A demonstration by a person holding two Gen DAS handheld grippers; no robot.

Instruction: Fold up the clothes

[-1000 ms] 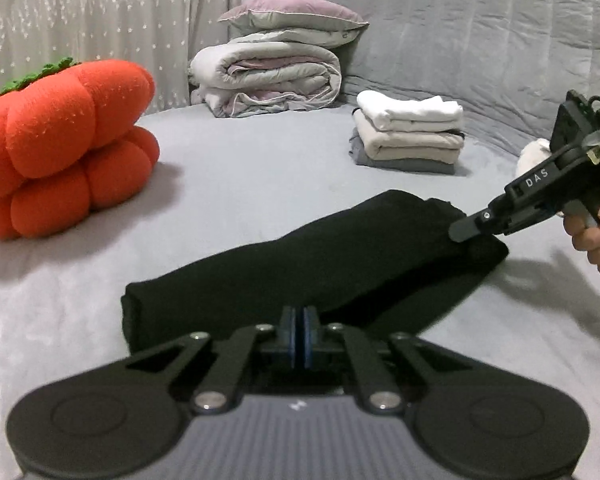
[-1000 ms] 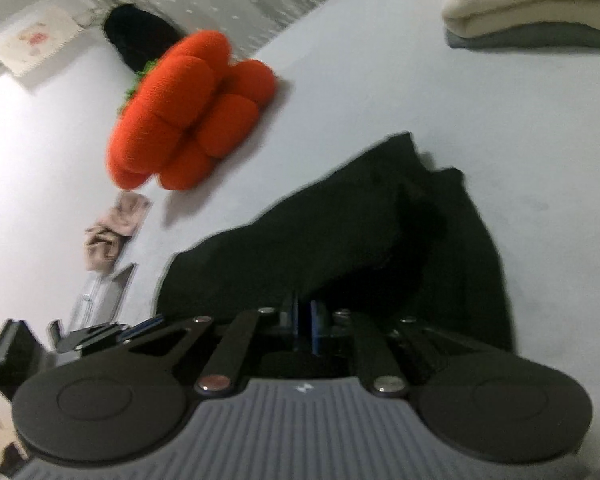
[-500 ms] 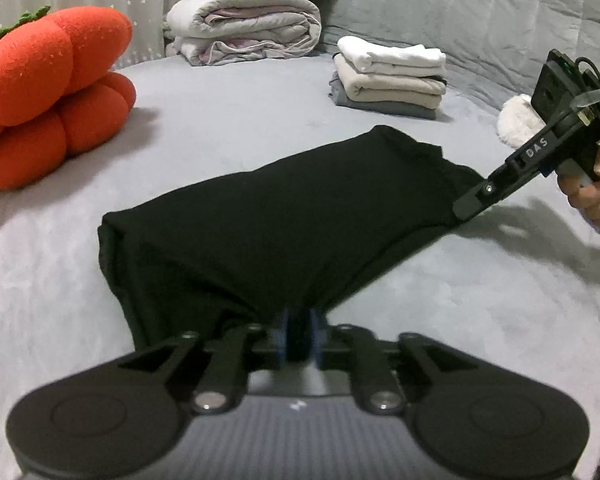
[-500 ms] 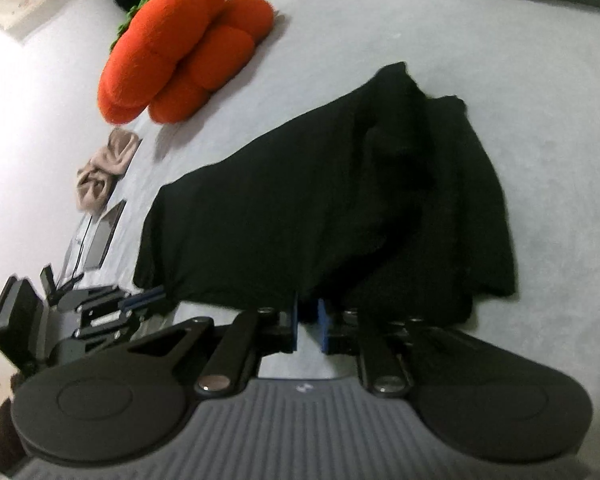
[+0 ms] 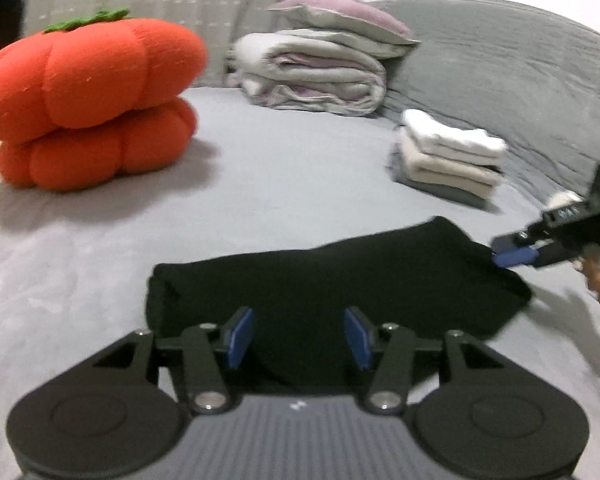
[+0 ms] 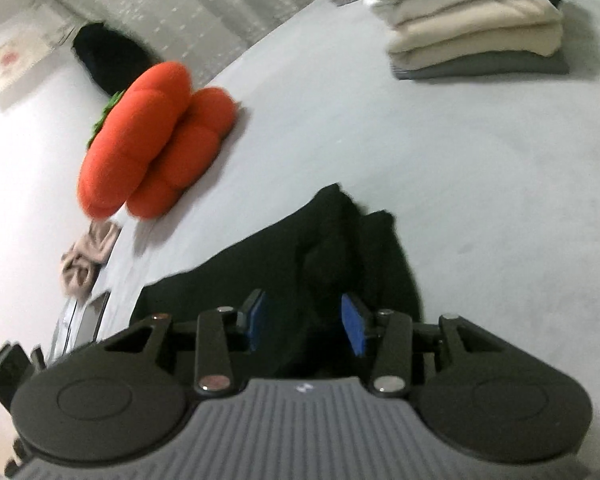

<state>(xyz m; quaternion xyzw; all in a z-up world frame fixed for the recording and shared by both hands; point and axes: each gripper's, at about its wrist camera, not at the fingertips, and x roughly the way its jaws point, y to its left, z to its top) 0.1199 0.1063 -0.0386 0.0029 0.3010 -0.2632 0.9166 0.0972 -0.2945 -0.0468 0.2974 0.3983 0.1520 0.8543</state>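
Soft black folded garment (image 5: 332, 288) on grey bedding (image 5: 300, 184), both hand-held grippers' jaws opening, seemingly clear of cloth

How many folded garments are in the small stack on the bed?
4 visible in the stack: white on top, two cream below it, grey at the bottom. A dark edge shows behind the cream layers, so another may be hidden.

Garment (image 5: 332, 288) on bed (image 5: 292, 184); cushion (image 5: 88, 100) behind-left, clothes stack (image 5: 448, 160) behind-right.

A black garment (image 5: 332, 280), folded into a long flat band, lies across the near grey bed, its right end bunched.
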